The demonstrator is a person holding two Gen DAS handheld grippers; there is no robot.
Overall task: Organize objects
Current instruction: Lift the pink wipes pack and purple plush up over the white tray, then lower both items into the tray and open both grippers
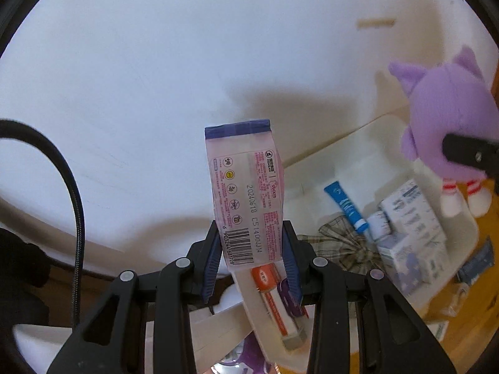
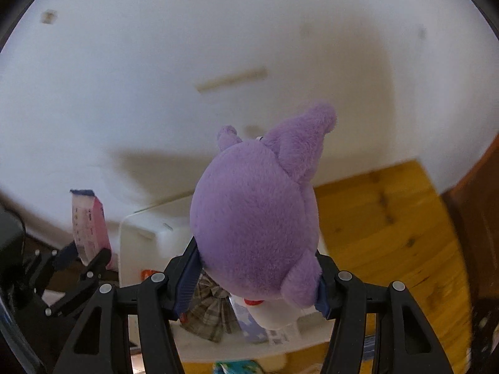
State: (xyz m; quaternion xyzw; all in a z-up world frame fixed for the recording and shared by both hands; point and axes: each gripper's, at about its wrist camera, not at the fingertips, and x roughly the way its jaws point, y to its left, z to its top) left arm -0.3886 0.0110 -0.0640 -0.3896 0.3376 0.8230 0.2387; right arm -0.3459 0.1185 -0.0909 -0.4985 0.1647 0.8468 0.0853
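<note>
Left gripper (image 1: 251,249) is clamped on the bottom end of a pink pack (image 1: 244,193), held upright in the air above the near edge of a white bin (image 1: 358,155). Right gripper (image 2: 255,283) is clamped on a purple plush (image 2: 255,218) around its lower body, also airborne, over the bin's right side

Bin sits on a wooden table (image 2: 374,227). Already inside: blue tube (image 1: 346,207), white boxes (image 1: 414,218), plaid cloth (image 1: 343,249). An orange-and-white tube (image 1: 277,302) lies in a second white tray (image 1: 255,311) under the left gripper

Risks, as I judge them:
- pack is soft and pinched only at one end, so it may fold or swing and slip out on a fast move
- plush is squashy, so the grip may creep; its legs hang low and could snag the boxes or the bin rim
- both grippers are near each other over the same bin, so a collision is likely if they drop in together
- bin is nearly full, so the plush may not seat and could roll out onto the table
</note>
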